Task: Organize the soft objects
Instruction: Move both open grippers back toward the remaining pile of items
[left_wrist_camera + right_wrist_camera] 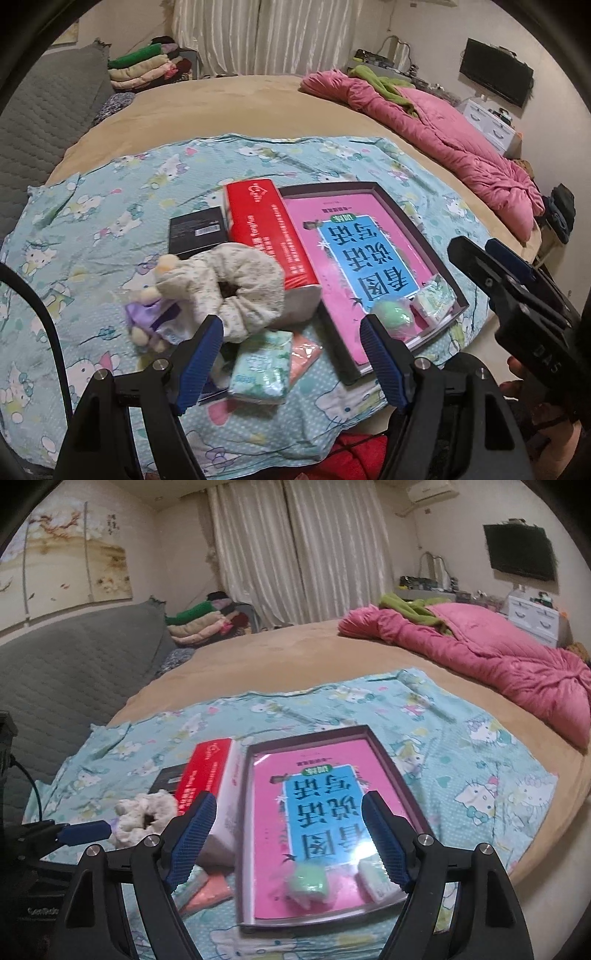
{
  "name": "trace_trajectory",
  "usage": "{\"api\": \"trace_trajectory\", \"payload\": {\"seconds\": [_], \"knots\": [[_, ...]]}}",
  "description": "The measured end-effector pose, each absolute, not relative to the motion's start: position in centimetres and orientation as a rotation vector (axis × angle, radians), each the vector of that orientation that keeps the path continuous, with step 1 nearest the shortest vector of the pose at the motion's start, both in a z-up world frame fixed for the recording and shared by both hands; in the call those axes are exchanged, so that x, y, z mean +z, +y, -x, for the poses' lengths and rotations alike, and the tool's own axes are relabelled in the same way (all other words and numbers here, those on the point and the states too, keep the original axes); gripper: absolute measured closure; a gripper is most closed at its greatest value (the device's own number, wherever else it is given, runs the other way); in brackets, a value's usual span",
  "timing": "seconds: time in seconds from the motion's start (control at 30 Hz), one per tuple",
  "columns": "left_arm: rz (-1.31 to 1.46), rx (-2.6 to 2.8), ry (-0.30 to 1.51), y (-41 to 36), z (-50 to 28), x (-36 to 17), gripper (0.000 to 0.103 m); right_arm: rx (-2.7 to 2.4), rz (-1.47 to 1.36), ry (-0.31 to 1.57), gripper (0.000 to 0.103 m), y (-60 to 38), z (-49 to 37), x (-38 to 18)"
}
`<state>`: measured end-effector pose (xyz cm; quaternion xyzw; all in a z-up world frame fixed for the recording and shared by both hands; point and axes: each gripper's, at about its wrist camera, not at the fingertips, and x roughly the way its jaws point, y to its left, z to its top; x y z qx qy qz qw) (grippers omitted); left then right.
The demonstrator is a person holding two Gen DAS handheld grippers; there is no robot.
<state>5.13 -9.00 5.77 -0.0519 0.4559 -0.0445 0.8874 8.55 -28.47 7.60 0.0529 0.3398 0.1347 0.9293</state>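
Tissue pack (260, 363); "看图说话写话" book (354, 258)

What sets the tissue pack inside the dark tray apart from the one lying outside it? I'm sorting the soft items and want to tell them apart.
The tissue pack in the tray lies on the pink book at the dark tray's near corner, beside a green ball. The tissue pack outside rests on the patterned cloth, overlapping an orange packet, and looks larger, being nearer the camera. Both are soft mint-green printed packs.
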Motion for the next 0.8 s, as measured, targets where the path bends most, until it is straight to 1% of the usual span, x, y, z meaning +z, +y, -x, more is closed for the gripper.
{"api": "trace_trajectory", "payload": {"seconds": [0.4,0.8], "knots": [[0.172,-0.008,0.926,-4.1,-4.0,6.3,0.027,0.349,-0.061,0.683,0.021,-25.6,-7.3,9.0],[0.259,0.138,0.915,3.2,-2.8,5.5,0.027,0.445,-0.033,0.744,0.020,-22.4,-6.6,8.1]]}}
